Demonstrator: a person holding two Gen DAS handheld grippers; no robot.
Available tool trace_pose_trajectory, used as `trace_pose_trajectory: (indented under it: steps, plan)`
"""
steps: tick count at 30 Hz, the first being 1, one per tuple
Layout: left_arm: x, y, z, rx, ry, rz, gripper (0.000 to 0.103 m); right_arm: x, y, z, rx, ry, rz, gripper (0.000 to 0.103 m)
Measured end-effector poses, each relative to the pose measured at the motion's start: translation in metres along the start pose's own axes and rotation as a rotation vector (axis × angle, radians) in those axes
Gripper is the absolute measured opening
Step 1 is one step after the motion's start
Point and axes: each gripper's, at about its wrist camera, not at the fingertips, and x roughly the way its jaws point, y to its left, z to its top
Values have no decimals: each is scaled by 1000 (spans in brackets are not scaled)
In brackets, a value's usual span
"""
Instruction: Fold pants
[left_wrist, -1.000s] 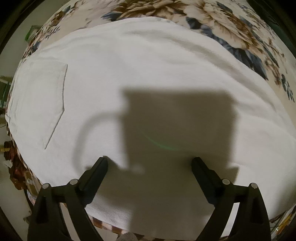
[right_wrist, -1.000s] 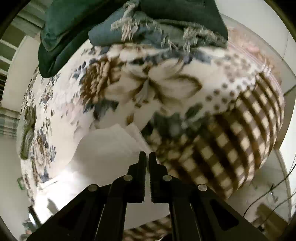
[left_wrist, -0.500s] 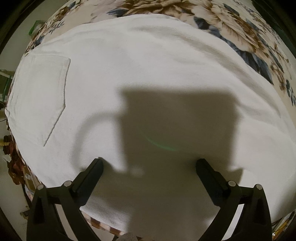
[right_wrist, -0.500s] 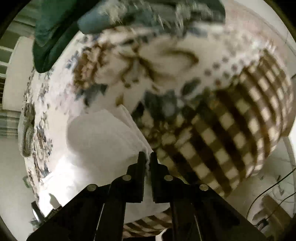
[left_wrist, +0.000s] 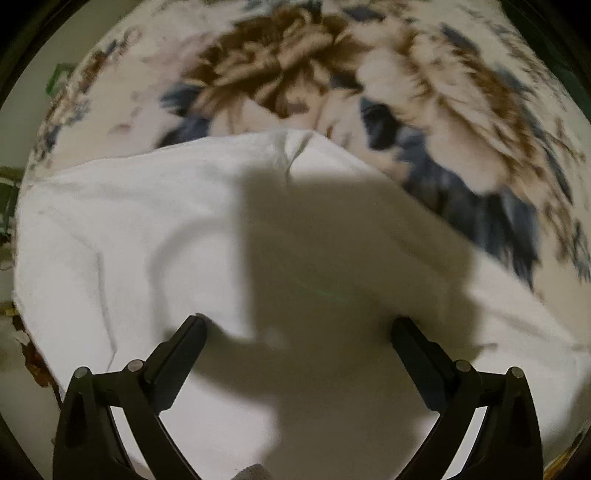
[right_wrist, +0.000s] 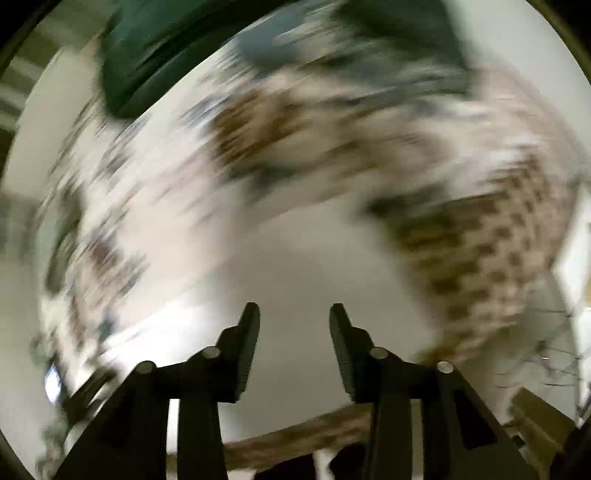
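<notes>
Below my left tool (left_wrist: 297, 328), jaws wide apart and empty, white pants (left_wrist: 155, 236) lie on the floral bed (left_wrist: 461, 110). Right tool (right_wrist: 294, 314): jaws just opened, nothing between. Fold released; next, regrip an edge.

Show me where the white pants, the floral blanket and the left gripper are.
white pants (left_wrist: 147, 229): left wrist view, on the lit flat cloth.
floral blanket (left_wrist: 280, 74): left wrist view, on a brown flower.
left gripper (left_wrist: 299, 328): left wrist view, midway between the open jaws.
</notes>
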Motion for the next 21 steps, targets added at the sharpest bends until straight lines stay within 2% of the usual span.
trace_pose_trajectory:
  steps: [4, 6, 10, 14, 16, 18, 20, 21]
  plan:
    - [1, -9, 8, 40, -30, 34, 103, 77, 79, -15, -61, 160, 92, 42]
    - [1, -10, 8, 45, -38, 31, 103, 113, 115, -26, -160, 210, 57, 42]
    - [7, -3, 14, 31, -43, 21, 103, 154, 150, -27, -256, 158, -76, 43]
    - [2, -4, 16, 40, -74, 42, 103, 152, 151, -27, -242, 102, -80, 44]
    - [-4, -6, 13, 48, -84, 59, 103, 137, 142, -27, -207, 104, -10, 44]
    - [-18, -10, 4, 74, -106, 66, 103, 108, 114, -23, -127, 90, 53, 44]
    - [-33, -12, -15, 93, -111, 27, 103, 71, 69, -23, -17, 49, 117, 50]
    - [-37, -15, -24, 104, -105, 12, 103, 52, 43, -26, 41, 25, 119, 50]
